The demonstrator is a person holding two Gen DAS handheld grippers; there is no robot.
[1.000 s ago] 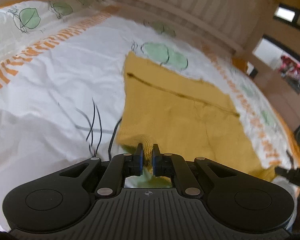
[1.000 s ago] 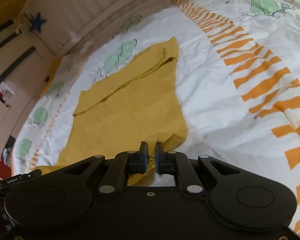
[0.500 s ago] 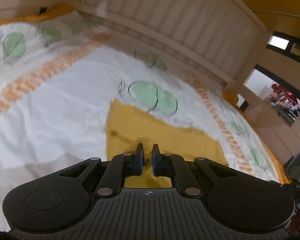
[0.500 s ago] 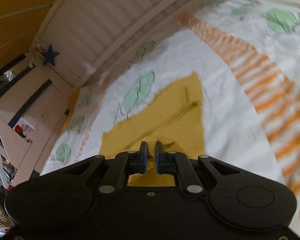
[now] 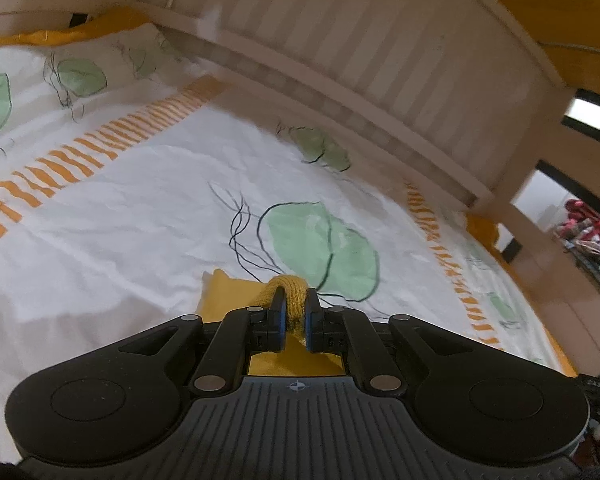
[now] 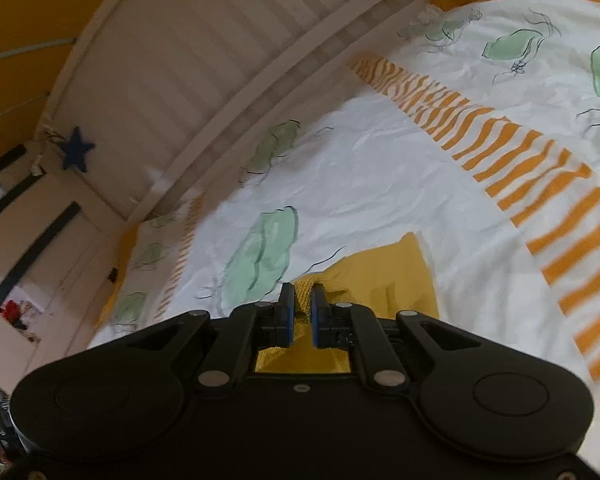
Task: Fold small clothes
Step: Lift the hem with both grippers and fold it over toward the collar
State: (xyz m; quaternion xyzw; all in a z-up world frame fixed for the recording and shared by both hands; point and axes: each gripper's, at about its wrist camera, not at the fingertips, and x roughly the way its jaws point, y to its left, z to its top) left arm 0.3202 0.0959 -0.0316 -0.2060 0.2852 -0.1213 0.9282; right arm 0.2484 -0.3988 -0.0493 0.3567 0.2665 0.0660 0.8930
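**Pinching the yellow knit at two edges**

Clamping down on a ribbed edge, the left gripper (image 5: 293, 307) has its jaws pressed together on the knit (image 5: 224, 294), a small mustard-yellow garment. A fold of ribbing bulges up between the blue pads and curls over their tips. The right gripper (image 6: 302, 305) pinches another ribbed edge of the same knit (image 6: 384, 268) in the same way, jaws closed on the cloth.

The knit lies on the sheet (image 5: 140, 208), a white cover printed with green leaves, thin black lines and orange striped bands. Most of the garment sits under and behind the grippers; in the left view only a yellow corner shows on the sheet left of the fingers, and in the right view a flat yellow panel reaches out on the sheet to the right of the fingers. A large green leaf (image 5: 320, 252) on the sheet lies just past the pinched fold.

A slatted rail (image 5: 360, 64) runs along the far edge of the sheet. A blue star (image 6: 76, 155) hangs at the rail's left end in the right view.
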